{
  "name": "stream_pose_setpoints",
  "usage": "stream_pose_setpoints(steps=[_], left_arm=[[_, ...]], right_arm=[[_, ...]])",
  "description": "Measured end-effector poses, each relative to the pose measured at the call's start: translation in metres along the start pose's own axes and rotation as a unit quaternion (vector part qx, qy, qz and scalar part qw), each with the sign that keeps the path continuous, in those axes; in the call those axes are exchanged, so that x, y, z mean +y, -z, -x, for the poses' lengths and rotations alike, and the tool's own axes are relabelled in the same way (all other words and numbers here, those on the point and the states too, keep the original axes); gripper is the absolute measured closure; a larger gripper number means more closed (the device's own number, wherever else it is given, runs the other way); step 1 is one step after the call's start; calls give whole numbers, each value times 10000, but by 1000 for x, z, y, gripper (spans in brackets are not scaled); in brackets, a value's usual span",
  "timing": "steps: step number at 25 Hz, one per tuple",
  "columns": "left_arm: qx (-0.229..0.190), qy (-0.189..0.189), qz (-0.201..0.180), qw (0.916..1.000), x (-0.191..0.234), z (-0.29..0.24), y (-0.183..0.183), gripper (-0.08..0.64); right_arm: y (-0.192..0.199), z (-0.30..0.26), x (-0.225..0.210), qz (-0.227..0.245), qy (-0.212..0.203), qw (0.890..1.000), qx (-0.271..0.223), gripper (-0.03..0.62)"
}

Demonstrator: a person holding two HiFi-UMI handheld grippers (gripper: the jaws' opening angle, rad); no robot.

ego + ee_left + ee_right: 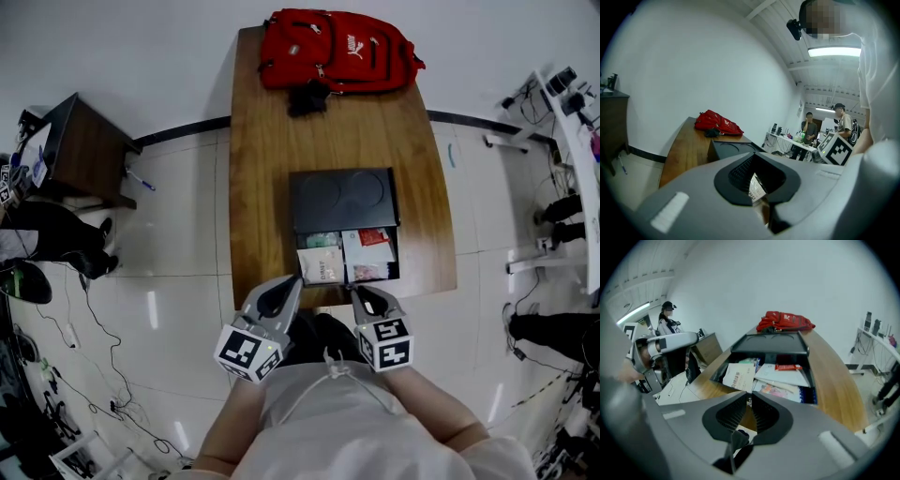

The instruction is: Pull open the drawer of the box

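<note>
A black box point(343, 199) stands mid-table, its drawer point(397, 253) drawn out toward me and full of booklets and packets. Both grippers hover off the table's near edge, close to my body and just short of the drawer front. My left gripper point(292, 281) is shut with nothing in it; in the left gripper view its tips point(754, 157) meet, and the box point(726, 149) shows behind them. My right gripper point(356, 292) is also shut and empty. In the right gripper view its tips point(750, 397) point at the drawer point(812, 380) under the box top point(771, 344).
A red backpack point(337, 49) lies at the far end of the wooden table point(258, 187). A dark side cabinet point(80, 150) stands on the left and a white desk point(572, 122) on the right. Cables trail over the floor. People stand in the background of both gripper views.
</note>
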State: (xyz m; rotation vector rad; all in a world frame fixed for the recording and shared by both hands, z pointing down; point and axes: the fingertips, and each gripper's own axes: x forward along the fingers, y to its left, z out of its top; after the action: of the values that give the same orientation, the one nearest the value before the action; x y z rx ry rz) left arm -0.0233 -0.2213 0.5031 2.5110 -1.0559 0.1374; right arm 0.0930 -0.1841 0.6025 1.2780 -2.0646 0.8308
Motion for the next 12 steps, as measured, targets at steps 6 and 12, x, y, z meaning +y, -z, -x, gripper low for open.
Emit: stream_pose_setpoints(steps=[6,12], left_arm=[[-229,27,-194,9995,-10,-1,-24,554],[-314,-63,-283,9991,-25,11,-34,554]], right_arm=[[-52,25,-12,282,237,9938,-1046,586],[-76,45,-4,309,88,9872,-1564,588]])
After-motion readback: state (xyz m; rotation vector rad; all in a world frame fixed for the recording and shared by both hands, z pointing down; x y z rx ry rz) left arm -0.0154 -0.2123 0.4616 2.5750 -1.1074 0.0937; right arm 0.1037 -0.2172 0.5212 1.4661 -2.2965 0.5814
